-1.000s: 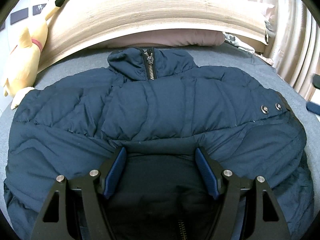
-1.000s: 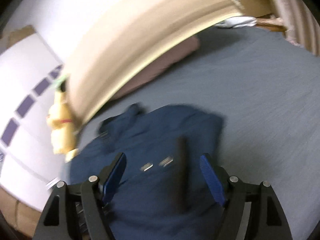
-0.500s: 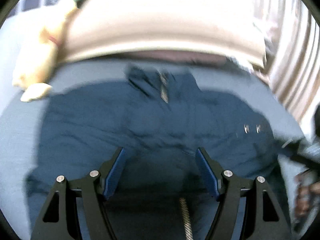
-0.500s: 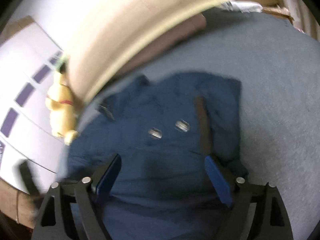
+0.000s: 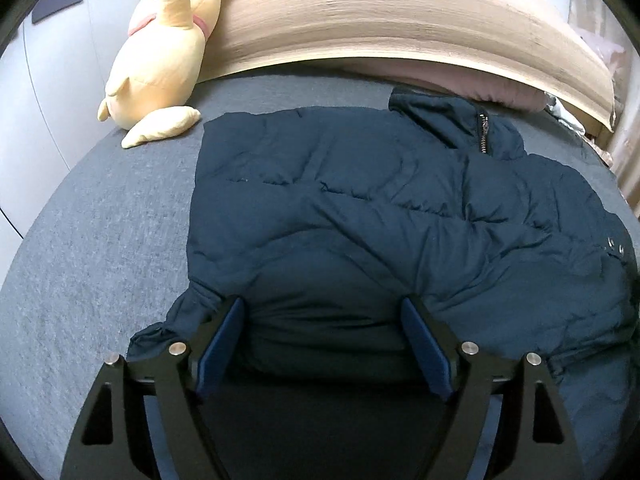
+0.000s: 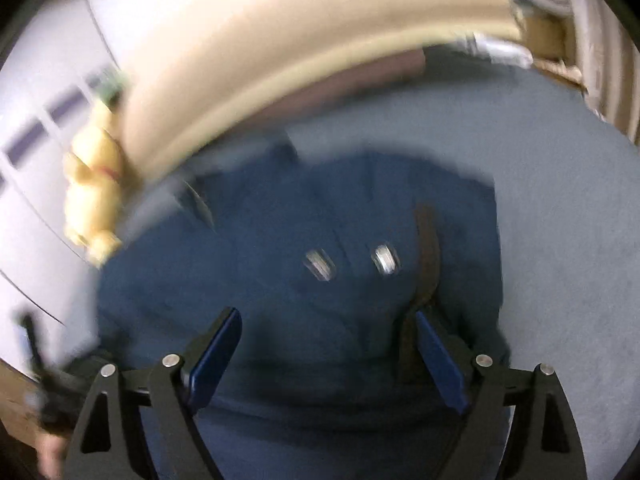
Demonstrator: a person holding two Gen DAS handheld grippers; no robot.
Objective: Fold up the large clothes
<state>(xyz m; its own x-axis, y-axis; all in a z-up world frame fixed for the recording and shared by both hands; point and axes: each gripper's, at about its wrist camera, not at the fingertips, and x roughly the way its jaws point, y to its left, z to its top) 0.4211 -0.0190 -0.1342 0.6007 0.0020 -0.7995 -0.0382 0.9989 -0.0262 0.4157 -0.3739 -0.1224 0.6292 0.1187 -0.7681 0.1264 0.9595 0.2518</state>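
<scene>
The left hand-held gripper (image 5: 322, 344) is held with jaws opening over the near hem of the navy puffer jacket (image 5: 380, 216), gripping nothing; the jacket is spread on the bed (image 5: 100, 240), collar farthest away. The right hand-held gripper (image 6: 326, 354), jaws apart, is poised above its snap-buttoned edge.

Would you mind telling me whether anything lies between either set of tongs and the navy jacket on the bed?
Nothing visible does. The left tongs, opening, look straight onto the navy jacket, as do the right tongs, though that view is blurred. The yellow plush toy lies off beside the headboard, clear of both.
</scene>
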